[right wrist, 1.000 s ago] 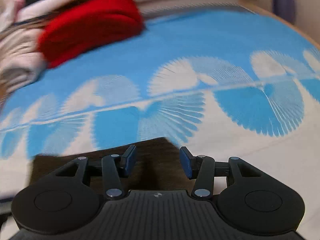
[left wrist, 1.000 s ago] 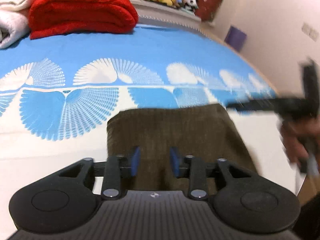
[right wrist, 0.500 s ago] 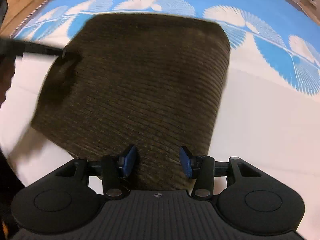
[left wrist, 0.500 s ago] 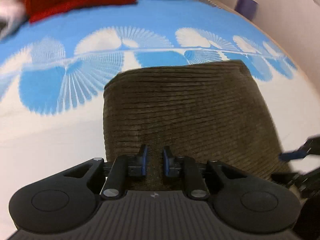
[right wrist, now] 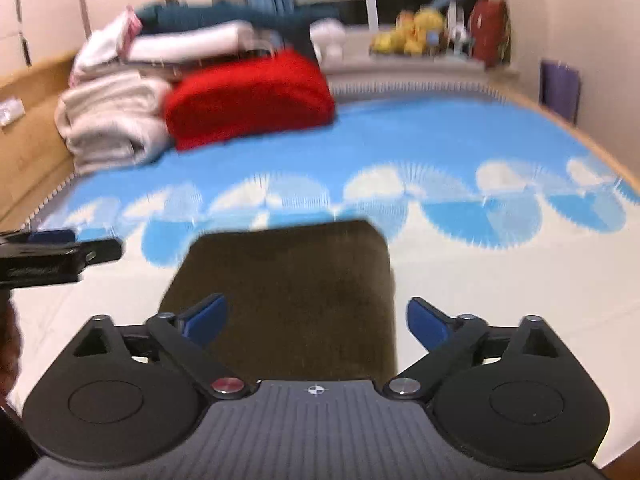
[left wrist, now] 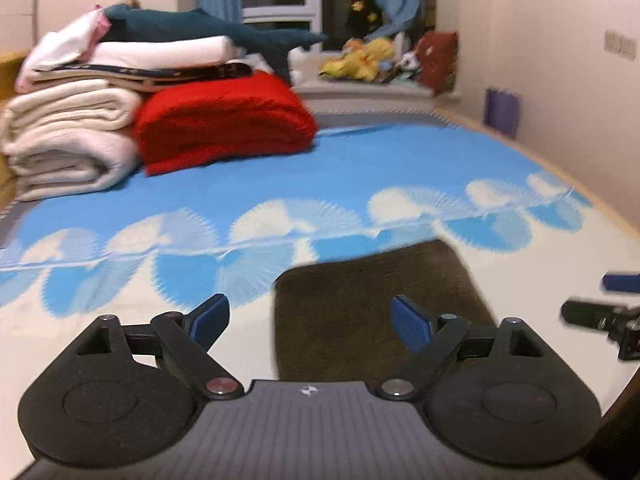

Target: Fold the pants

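The brown corduroy pants (left wrist: 376,304) lie folded into a compact rectangle on the bed; they also show in the right wrist view (right wrist: 288,288). My left gripper (left wrist: 310,320) is open and empty, held above the pants' left edge. My right gripper (right wrist: 316,320) is open and empty, held above the pants' near right part. The right gripper shows at the right edge of the left wrist view (left wrist: 600,312). The left gripper shows at the left edge of the right wrist view (right wrist: 52,256).
The bed has a blue and white fan-patterned sheet (left wrist: 360,168). A red folded blanket (left wrist: 224,120) and a stack of white blankets (left wrist: 68,136) sit at the far left. Stuffed toys (left wrist: 360,60) lie on the window sill. A wall runs along the right.
Both grippers have opened wide and lifted and tilted up from the pants. The pants now lie flat and free on the bed.
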